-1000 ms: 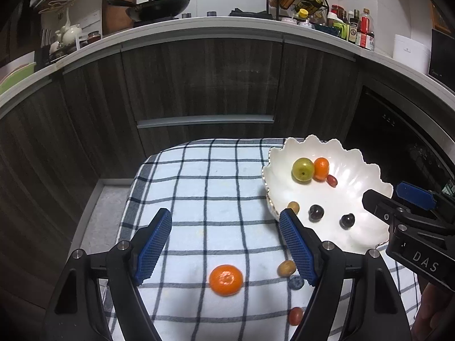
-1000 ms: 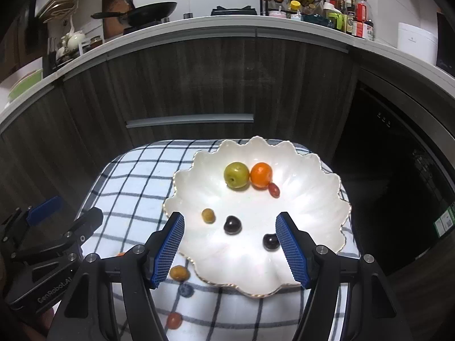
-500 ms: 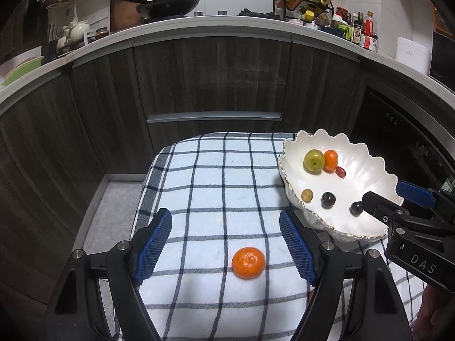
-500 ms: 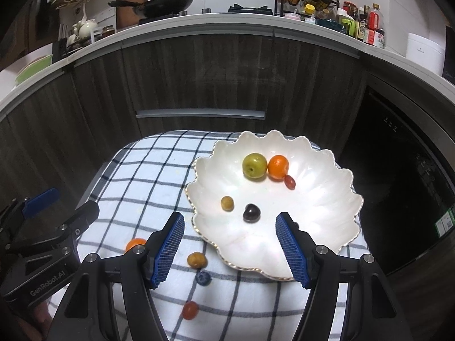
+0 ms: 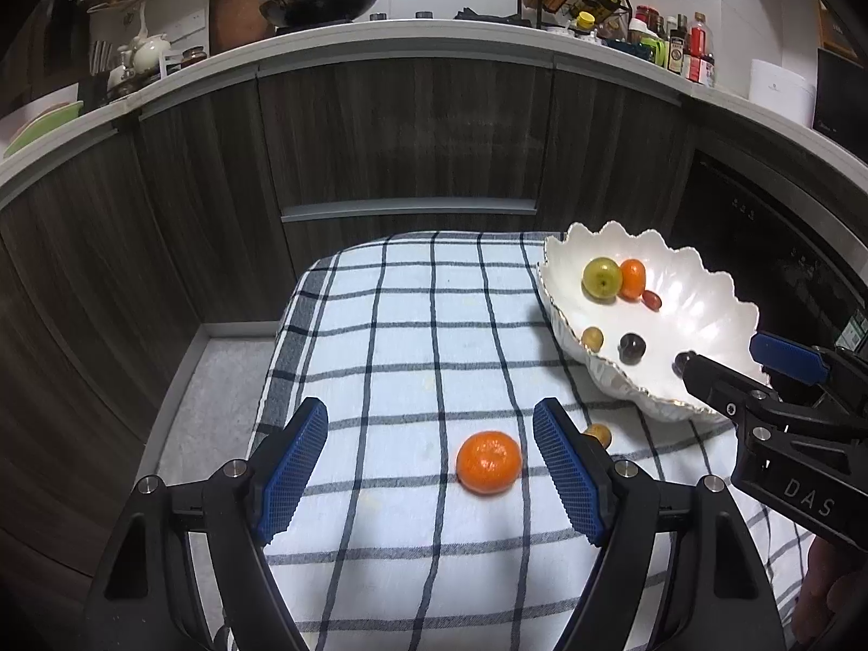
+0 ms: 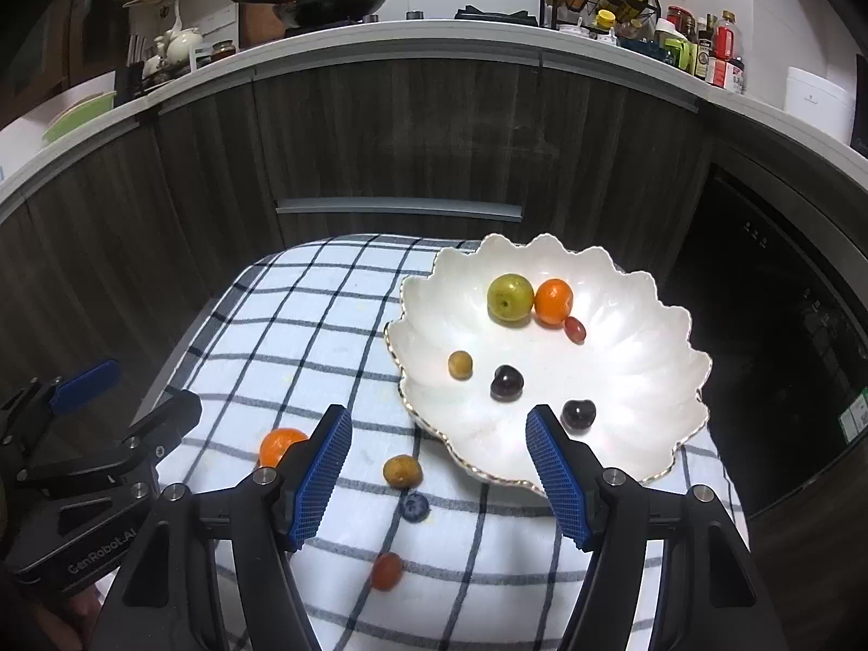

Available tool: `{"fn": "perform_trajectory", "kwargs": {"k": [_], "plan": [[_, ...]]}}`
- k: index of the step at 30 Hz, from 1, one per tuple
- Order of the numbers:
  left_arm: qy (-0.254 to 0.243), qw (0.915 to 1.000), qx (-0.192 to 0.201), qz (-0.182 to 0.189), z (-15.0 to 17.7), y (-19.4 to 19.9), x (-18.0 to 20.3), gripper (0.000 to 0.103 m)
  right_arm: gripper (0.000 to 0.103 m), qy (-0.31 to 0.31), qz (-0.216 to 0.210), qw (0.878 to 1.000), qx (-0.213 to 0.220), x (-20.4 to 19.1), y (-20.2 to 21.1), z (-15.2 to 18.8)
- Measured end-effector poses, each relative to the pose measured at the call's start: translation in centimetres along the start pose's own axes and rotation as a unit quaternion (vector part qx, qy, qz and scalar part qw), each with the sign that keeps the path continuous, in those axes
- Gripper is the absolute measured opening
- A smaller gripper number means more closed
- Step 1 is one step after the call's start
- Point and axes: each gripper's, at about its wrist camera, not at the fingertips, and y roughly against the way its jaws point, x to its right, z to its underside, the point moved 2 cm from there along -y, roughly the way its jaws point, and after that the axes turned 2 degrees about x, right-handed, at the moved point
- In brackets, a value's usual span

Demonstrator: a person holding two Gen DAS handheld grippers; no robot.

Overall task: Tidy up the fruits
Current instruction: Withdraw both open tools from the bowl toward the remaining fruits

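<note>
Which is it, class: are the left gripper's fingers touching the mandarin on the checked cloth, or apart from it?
Apart. The left wrist view shows checked cloth between the mandarin and each of the left gripper fingers.

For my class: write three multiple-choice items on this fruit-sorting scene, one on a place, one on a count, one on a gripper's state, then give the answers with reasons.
1. Where does the blueberry lie?
A. in the bowl
B. on the checked cloth
C. on the counter

2. How many fruits lie in the white bowl?
A. three
B. six
C. nine

3. How is the left gripper?
A. open and empty
B. shut on the mandarin
C. shut on the bowl's rim

Answers:
1 B: the blueberry sits on the checked cloth, outside the white bowl.
2 B: six can be counted inside.
3 A: the left gripper has wide jaws, clear of the mandarin.
</note>
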Motion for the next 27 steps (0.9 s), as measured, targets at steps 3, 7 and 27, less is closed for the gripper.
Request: {"fn": "perform_trajectory", "kwargs": {"k": [3, 7, 27], "plan": [[-0.003, 1.0, -0.003, 0.002, 0.5, -0.2, -0.1, 0.078, 0.068, 0.002, -0.001, 1.0, -0.006, -0.3, -0.3, 0.7], [-0.006, 0.9999, -0.007, 0.006, 1.0, -0.5, -0.2, 0.078, 0.068, 0.003, -0.005, 1.0, -0.013, -0.7, -0.6, 1.4], [-0.04, 0.9988, -0.019, 0.019, 3.5, -2.4, 1.1, 0.078, 0.068, -0.004, -0.018, 0.998, -0.052, -0.7, -3.0, 5.0]]}}
